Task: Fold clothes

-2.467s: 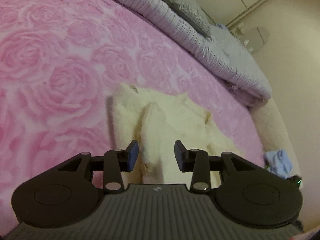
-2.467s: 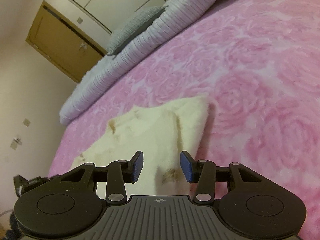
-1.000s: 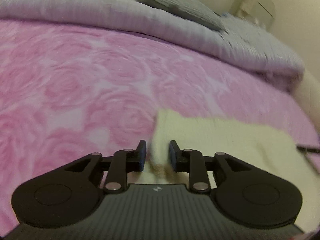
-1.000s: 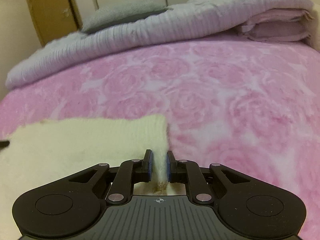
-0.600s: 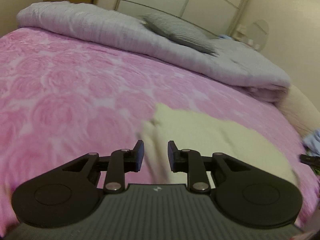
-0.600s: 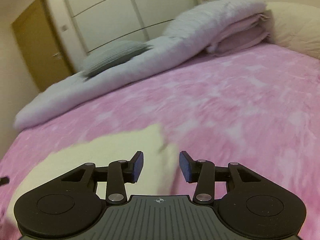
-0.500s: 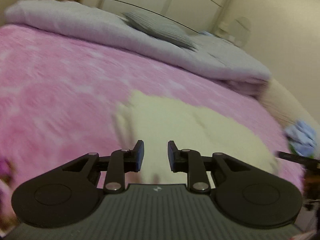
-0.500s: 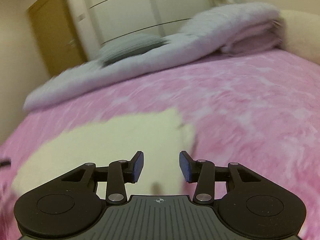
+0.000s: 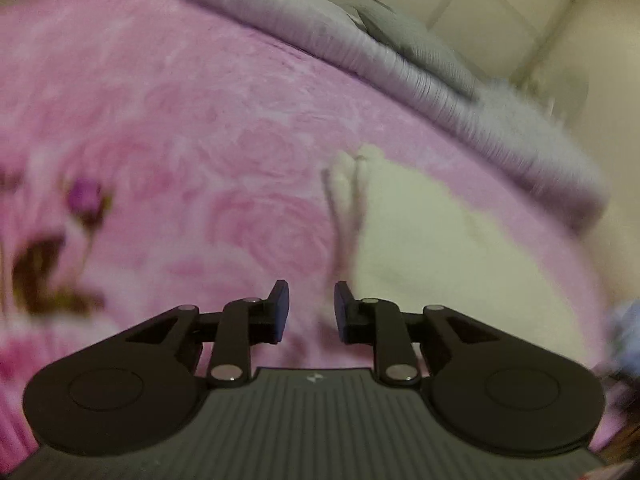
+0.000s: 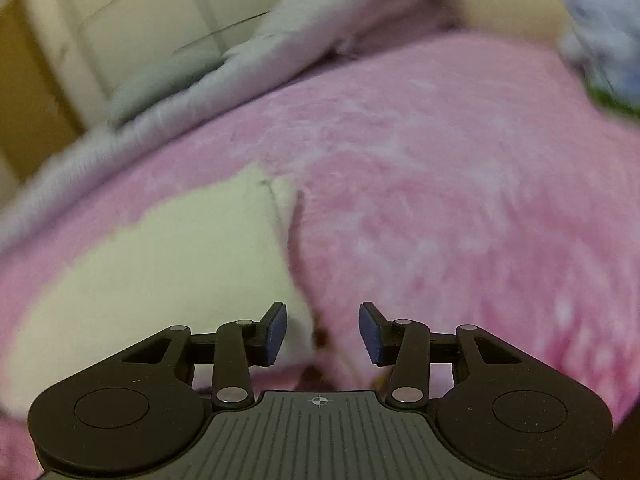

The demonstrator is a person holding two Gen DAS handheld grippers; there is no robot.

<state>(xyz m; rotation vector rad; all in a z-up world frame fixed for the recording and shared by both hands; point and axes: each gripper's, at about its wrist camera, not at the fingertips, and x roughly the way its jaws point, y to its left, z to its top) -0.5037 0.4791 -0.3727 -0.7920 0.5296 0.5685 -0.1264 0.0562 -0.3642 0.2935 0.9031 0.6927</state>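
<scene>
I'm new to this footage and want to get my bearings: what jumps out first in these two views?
The pink rose-patterned blanket fills most of both views. On it lies a cream garment, laid flat, just ahead of both grippers. The left gripper and right gripper are opening with nothing pinched between them, and a grey quilt is bunched along the far edge.

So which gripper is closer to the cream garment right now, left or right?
Right. The right gripper, jaws opening, has the cream garment's near corner between its pads, untouched. The left gripper, jaws also opening, sits over bare pink blanket, the garment off to its right.
</scene>
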